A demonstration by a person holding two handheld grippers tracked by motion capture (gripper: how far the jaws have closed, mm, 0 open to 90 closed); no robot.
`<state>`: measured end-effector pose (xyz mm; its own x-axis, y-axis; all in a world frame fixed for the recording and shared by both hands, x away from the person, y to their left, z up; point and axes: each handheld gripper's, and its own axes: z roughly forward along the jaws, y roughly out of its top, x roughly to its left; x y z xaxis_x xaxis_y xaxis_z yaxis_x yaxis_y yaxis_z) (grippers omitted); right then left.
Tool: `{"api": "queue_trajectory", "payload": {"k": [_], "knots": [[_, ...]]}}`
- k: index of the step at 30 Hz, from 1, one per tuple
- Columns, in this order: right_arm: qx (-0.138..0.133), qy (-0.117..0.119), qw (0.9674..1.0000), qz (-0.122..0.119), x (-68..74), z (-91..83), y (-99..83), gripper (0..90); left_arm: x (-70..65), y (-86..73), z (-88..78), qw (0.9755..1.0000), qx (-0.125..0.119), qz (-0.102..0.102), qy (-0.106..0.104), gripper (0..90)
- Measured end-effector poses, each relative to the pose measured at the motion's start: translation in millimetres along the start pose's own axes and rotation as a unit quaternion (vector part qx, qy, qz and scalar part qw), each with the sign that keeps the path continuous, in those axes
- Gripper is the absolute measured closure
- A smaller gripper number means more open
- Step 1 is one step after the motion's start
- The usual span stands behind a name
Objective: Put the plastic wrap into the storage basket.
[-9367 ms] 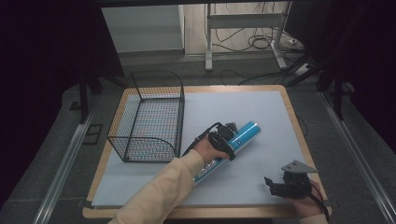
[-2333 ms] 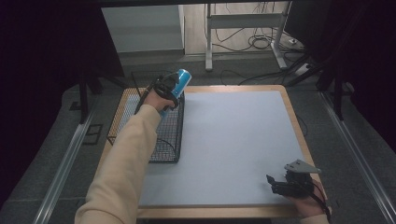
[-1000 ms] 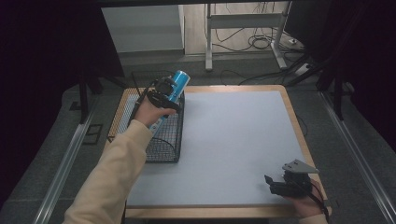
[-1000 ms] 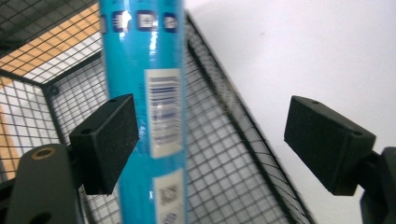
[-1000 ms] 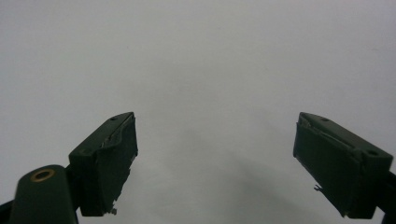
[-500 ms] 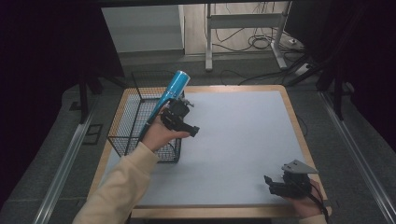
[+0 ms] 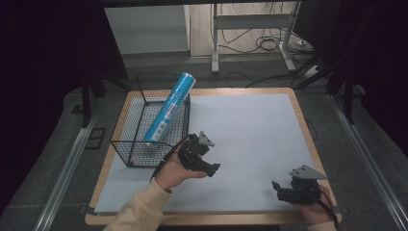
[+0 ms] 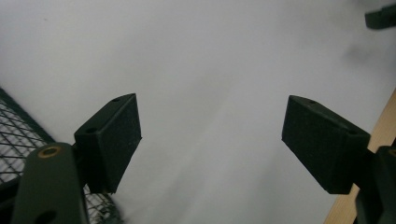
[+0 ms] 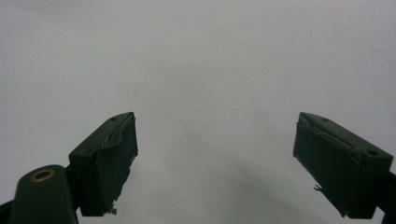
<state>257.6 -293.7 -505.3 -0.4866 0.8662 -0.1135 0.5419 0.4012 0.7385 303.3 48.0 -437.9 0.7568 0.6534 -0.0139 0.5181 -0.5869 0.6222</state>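
Glossy blue tube (image 7: 169, 108) in black wire basket (image 7: 126, 149).

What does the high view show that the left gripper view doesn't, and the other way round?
High view alone: the blue tube leaning in the wire basket, its top over the rim, plus the person's hands and the right gripper near the table's front edge.
Left gripper view alone: a close look along the left gripper, its fingers apart with nothing between them.
Both: the basket mesh, the white sheet and the wooden table edge.
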Motion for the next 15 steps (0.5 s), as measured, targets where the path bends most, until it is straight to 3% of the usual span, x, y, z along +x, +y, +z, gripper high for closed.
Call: {"api": "queue_trajectory", "payload": {"k": [15], "knots": [[-0.012, -0.007, 0.9999, -0.002, -1.5, -2.2, -0.9, 14.0, -3.2, -13.8, 8.3, 0.9998, -0.002, -0.011, -0.017, 19.5]]}}
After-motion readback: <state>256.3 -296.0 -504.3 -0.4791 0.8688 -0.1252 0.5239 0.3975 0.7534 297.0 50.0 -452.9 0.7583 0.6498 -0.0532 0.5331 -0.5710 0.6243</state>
